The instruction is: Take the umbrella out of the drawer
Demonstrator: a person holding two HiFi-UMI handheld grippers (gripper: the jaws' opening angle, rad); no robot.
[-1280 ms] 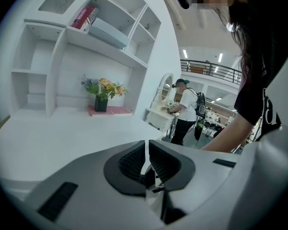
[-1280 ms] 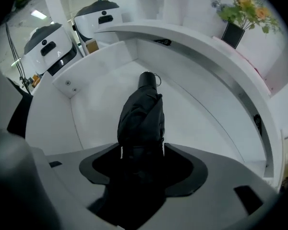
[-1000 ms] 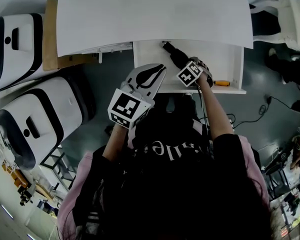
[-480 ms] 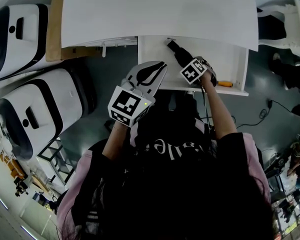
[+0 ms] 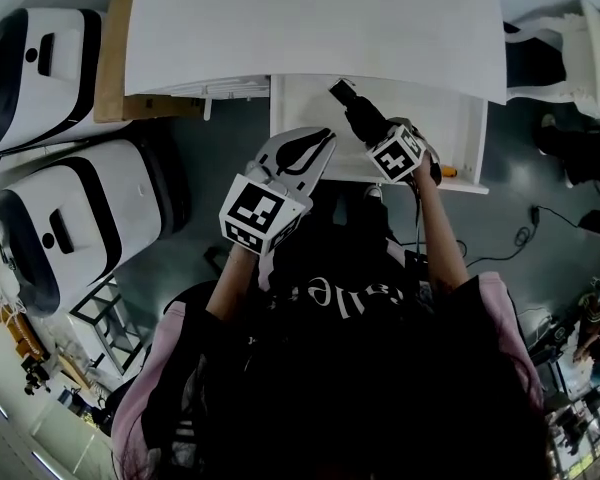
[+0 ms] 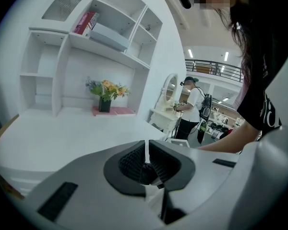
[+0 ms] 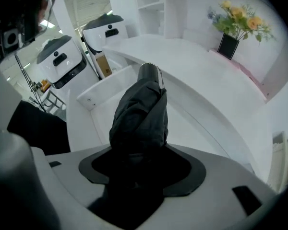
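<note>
- Leftward, our left gripper (image 6: 146,158) hangs clenched on nothing.
- Centrally, we see the umbrella (image 7: 139,114): folded, black, with crumpled cloth and a rounded end.
- Rightward, our right gripper (image 5: 378,133) grasps the umbrella, holding it over the open white drawer (image 5: 450,118).

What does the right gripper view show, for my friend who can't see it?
The right gripper has its jaws shut on a folded dark umbrella, which points away over the open white drawer. Behind are a white desk and flowers in a black vase.
</note>
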